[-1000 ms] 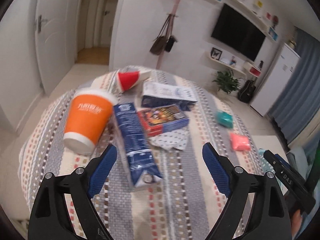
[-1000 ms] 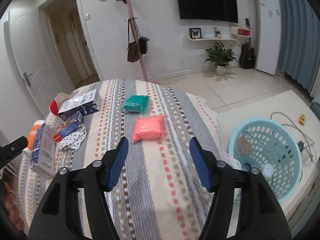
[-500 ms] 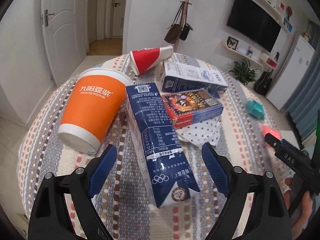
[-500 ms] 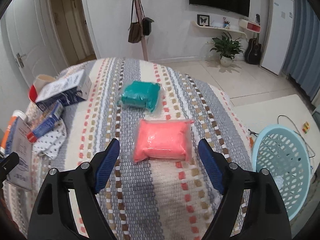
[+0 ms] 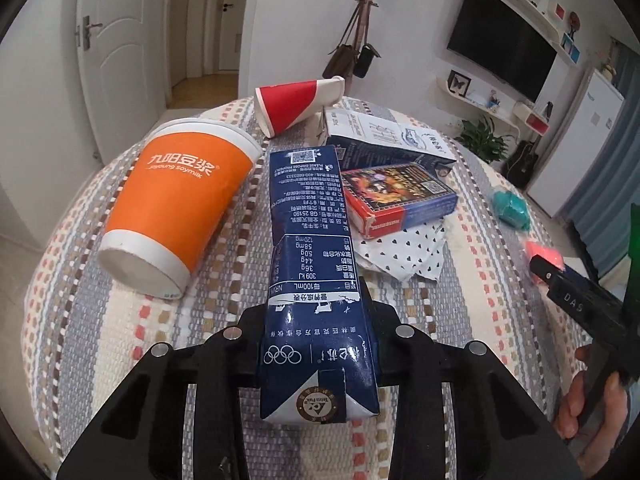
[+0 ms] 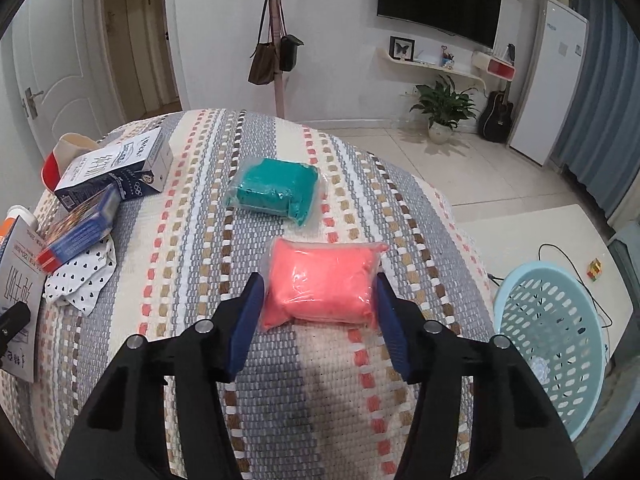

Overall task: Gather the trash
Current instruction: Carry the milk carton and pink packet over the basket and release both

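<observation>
The table (image 6: 304, 400) with striped cloth carries a pink packet (image 6: 320, 284); at 12 o'clock lies a teal packet (image 6: 276, 190), at 9 o'clock boxes (image 6: 108, 172).

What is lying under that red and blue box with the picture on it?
Under the red and blue box a white wrapper with small black hearts sticks out toward the camera. How far it runs beneath, and whether anything else lies there, is covered by the box.

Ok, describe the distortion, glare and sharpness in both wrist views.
Left wrist view: strong fisheye bending, dark vignette corners, the blue carton sharp, no blur. Right wrist view: same curvature bowing the table, mild sheen on the pink packet, soft shadow near the fingers, background evenly lit.
</observation>
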`<action>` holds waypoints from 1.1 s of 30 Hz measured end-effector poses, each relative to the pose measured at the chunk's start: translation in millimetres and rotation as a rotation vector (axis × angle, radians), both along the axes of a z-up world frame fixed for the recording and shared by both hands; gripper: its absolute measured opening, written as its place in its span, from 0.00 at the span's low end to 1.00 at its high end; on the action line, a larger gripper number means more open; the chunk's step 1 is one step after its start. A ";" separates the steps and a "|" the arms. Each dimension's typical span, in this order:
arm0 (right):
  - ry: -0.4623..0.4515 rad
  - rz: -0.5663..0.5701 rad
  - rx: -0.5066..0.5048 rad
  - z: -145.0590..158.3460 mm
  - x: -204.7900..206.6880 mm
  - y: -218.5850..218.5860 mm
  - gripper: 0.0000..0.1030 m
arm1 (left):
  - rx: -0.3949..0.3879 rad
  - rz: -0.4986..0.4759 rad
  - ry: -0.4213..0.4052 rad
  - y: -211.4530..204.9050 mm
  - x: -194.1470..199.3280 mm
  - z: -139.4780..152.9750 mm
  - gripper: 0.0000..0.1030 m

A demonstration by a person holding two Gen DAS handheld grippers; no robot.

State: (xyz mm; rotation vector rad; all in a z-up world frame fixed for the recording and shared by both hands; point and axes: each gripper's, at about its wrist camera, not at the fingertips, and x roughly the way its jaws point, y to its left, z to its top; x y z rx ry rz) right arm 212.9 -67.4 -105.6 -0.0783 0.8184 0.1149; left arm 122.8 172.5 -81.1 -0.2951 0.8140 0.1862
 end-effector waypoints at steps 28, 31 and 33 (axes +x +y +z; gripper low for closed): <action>-0.295 -0.028 0.151 61.3 -92.3 -82.2 0.45 | 0.036 -0.278 -0.288 -113.8 -32.3 88.4 0.32; -0.327 -0.079 0.139 70.3 -101.6 -108.4 0.45 | 0.041 -0.333 -0.287 -143.5 -19.7 92.8 0.32; -0.341 -0.109 0.132 73.1 -106.4 -124.5 0.45 | 0.041 -0.373 -0.288 -163.6 -11.1 93.6 0.32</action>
